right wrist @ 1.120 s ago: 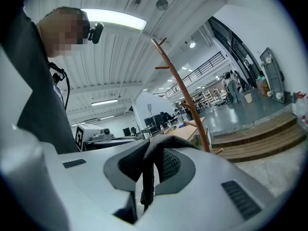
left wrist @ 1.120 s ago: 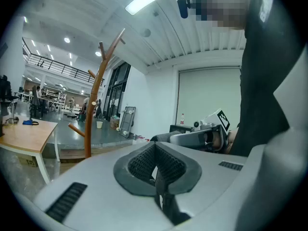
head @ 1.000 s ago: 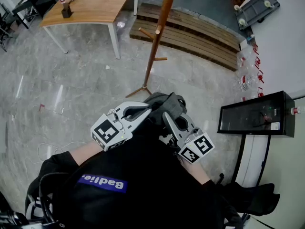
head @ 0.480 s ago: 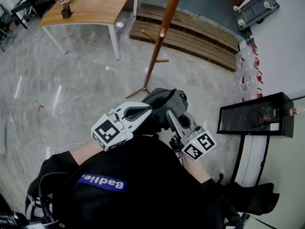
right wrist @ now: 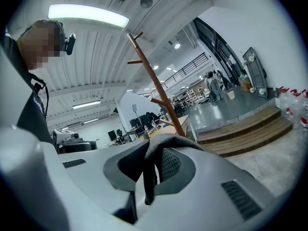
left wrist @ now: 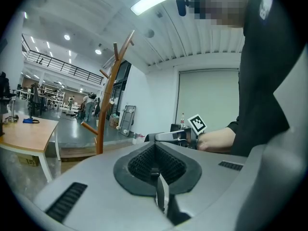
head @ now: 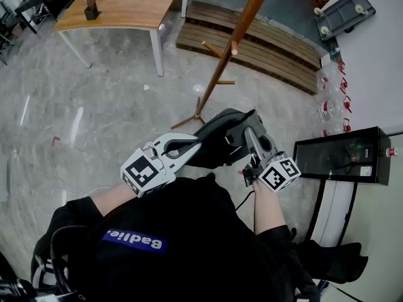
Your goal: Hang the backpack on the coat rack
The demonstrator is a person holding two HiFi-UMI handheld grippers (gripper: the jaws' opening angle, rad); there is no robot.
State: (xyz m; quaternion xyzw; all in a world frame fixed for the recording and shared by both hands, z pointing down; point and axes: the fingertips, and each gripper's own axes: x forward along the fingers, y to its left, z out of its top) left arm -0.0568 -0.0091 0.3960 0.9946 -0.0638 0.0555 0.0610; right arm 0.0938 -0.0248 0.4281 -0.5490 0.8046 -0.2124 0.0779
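A dark grey backpack [head: 221, 138] hangs in the air between my two grippers, just short of the wooden coat rack [head: 230, 54]. My left gripper [head: 192, 147] is shut on a thin dark strap [left wrist: 162, 199] at the bag's left side. On the bag's right, my right gripper [head: 251, 133] is shut on a grey fabric loop [right wrist: 162, 142] that drapes over its pads. The rack's pole and pegs rise ahead in the left gripper view [left wrist: 107, 105] and in the right gripper view [right wrist: 158, 91]. Most of the bag's body is hidden under the grippers and my dark sleeves.
A wooden table [head: 129, 8] stands at the far left. Wooden steps [head: 271, 46] lie behind the rack's feet [head: 189, 119]. A black glass-fronted cabinet [head: 340, 157], bottles [head: 329, 109] and a wheeled cart [head: 343, 10] line the right wall. Grey stone floor [head: 94, 99] lies around the rack.
Both grippers have carried the backpack forward toward the rack. The right gripper moved furthest, up and to the right in the head view. Both grips held.
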